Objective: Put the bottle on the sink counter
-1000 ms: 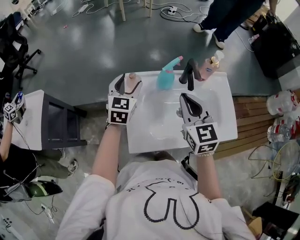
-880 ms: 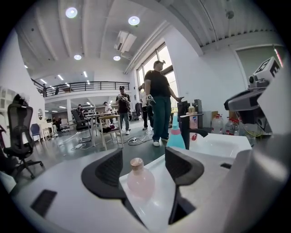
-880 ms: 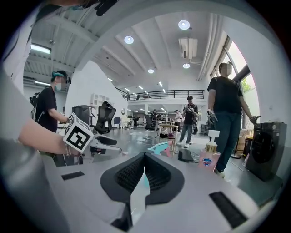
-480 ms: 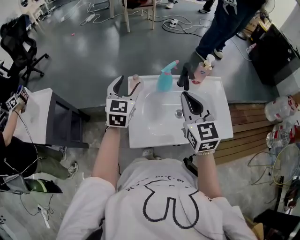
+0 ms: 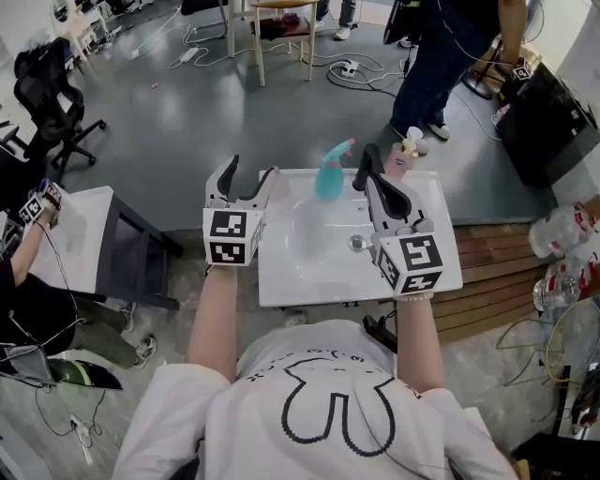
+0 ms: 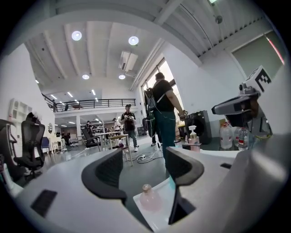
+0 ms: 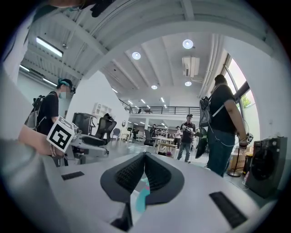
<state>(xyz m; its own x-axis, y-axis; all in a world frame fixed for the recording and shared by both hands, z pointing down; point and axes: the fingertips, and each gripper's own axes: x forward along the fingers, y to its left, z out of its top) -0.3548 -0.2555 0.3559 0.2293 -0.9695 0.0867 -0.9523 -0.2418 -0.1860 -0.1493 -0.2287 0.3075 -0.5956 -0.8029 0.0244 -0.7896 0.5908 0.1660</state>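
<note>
A white sink (image 5: pixel 281 272) stands below me. On its back-left corner a small pink bottle (image 6: pixel 148 200) stands upright. It shows low between the jaws of my left gripper (image 6: pixel 148 166), which is open, empty and held above it. In the head view the left gripper (image 5: pixel 251 171) hovers over that corner. A teal spray bottle (image 5: pixel 330 174) stands at the sink's back rim, and a pump bottle (image 5: pixel 405 150) at the back right. My right gripper (image 5: pixel 373 178) is shut on nothing above the basin, with the teal spray bottle (image 7: pixel 142 198) just under its tips (image 7: pixel 144 157).
A person in dark trousers (image 5: pixel 431 66) stands just beyond the sink. A wooden stool (image 5: pixel 281 28) and cables (image 5: pixel 202 52) are on the floor behind. A white table (image 5: pixel 70 239) is at the left, a black case (image 5: pixel 553 122) and water bottles (image 5: pixel 562 225) at the right.
Both grippers have risen away from the sink and now point more level across the room. The left stays open, the right shut. The bottles have not moved.
</note>
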